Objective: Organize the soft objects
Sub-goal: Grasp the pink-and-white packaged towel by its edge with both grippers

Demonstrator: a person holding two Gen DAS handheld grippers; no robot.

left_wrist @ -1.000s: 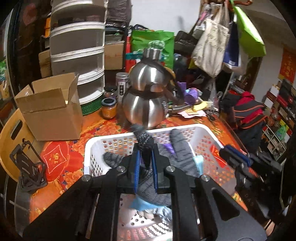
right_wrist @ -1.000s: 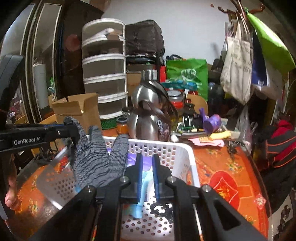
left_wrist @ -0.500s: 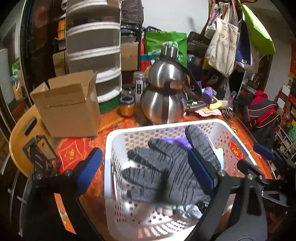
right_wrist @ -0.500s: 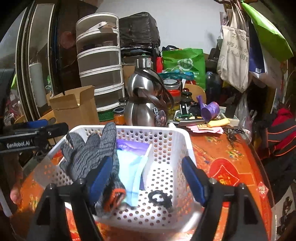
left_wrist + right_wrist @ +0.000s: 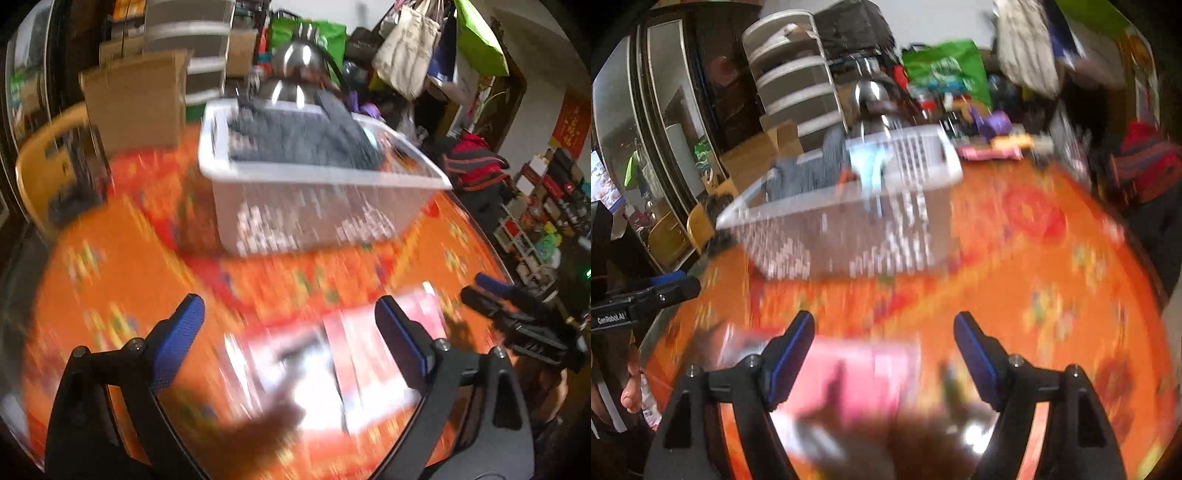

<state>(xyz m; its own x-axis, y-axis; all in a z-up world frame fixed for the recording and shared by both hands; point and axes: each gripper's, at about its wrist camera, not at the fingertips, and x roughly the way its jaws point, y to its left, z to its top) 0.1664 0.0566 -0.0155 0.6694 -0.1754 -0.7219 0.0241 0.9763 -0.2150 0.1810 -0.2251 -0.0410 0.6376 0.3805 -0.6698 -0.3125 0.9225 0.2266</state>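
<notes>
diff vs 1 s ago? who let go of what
Both let go: the left gripper dropped the grey glove into the white basket, and the right gripper released too. Both jaws now stand wide open, pulled back over the orange tablecloth. Basket and kettle stayed put.

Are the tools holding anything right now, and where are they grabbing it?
Nothing is held. The left tool and the right tool are both open and empty, and the gray glove lies in the white basket.
</notes>
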